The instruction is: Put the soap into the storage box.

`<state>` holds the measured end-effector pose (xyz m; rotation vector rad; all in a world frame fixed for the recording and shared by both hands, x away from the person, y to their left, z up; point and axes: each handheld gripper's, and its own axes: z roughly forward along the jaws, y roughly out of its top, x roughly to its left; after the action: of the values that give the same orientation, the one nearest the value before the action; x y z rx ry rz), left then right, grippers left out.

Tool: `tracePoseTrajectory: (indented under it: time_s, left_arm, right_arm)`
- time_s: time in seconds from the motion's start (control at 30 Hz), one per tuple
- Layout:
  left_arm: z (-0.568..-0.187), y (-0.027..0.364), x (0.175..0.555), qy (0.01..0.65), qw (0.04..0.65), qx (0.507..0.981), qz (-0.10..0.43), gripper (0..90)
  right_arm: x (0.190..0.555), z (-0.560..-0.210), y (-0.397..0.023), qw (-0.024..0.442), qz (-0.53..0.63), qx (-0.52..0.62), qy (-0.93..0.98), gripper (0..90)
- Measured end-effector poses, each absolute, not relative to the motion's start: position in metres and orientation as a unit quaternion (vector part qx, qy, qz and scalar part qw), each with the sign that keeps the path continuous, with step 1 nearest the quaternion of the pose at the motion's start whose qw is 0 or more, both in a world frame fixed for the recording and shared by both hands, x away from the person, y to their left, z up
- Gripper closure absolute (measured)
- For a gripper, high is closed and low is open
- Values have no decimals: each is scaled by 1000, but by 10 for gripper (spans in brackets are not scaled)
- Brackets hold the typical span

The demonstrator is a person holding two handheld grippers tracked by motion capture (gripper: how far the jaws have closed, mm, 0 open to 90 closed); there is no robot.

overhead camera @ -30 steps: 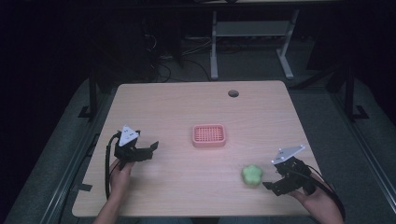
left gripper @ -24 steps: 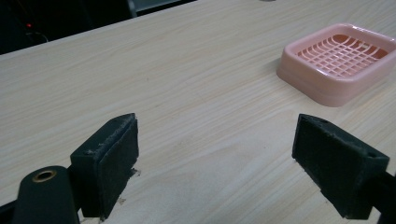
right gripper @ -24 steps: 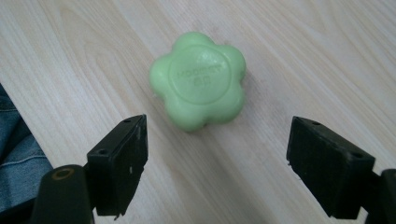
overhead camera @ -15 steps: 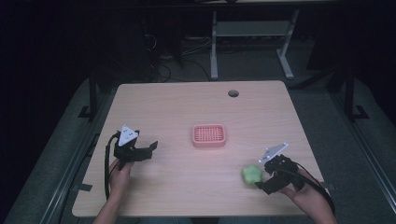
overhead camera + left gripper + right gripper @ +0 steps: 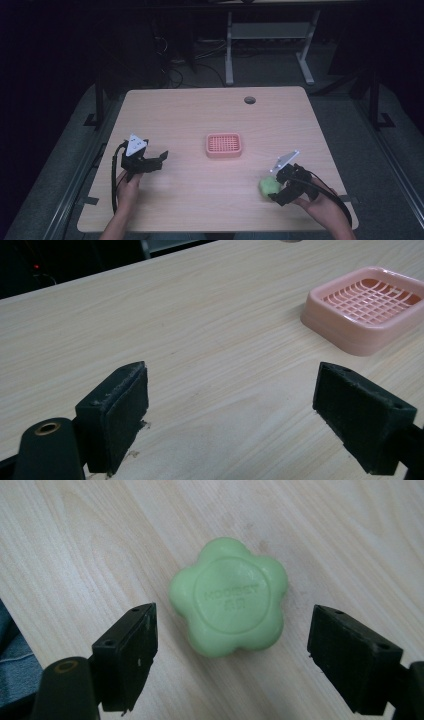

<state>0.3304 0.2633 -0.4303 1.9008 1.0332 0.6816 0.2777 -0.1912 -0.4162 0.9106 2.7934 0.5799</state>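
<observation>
A green flower-shaped soap (image 5: 269,186) (image 5: 229,602) lies flat on the wooden table, toward its front right. My right gripper (image 5: 281,187) (image 5: 252,662) hovers right over it, open, its two black jaws standing either side of the soap without touching it. A pink soap dish (image 5: 224,145) (image 5: 367,306) with a grid floor sits at the table's middle, with nothing in it. At the front left my left gripper (image 5: 159,161) (image 5: 245,420) rests low over bare wood, open, pointing toward the dish.
The table (image 5: 200,115) has a round cable hole (image 5: 249,100) near its far edge. Beyond the far edge stand a white desk frame (image 5: 270,45) and loose cables on the dark floor. The soap lies close to the front right edge.
My right gripper has moved left and closer to the soap, from beside it to directly over it. The left gripper has stayed put.
</observation>
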Motion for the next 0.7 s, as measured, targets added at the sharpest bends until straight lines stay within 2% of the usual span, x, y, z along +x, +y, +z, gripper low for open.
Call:
tracePoseTrajectory:
  time_s: [0.7]
  left_arm:
    - [-431,263,330,411,424,760,272,143]
  right_arm:
    - [291,-431,-174,44,169,296,939,147]
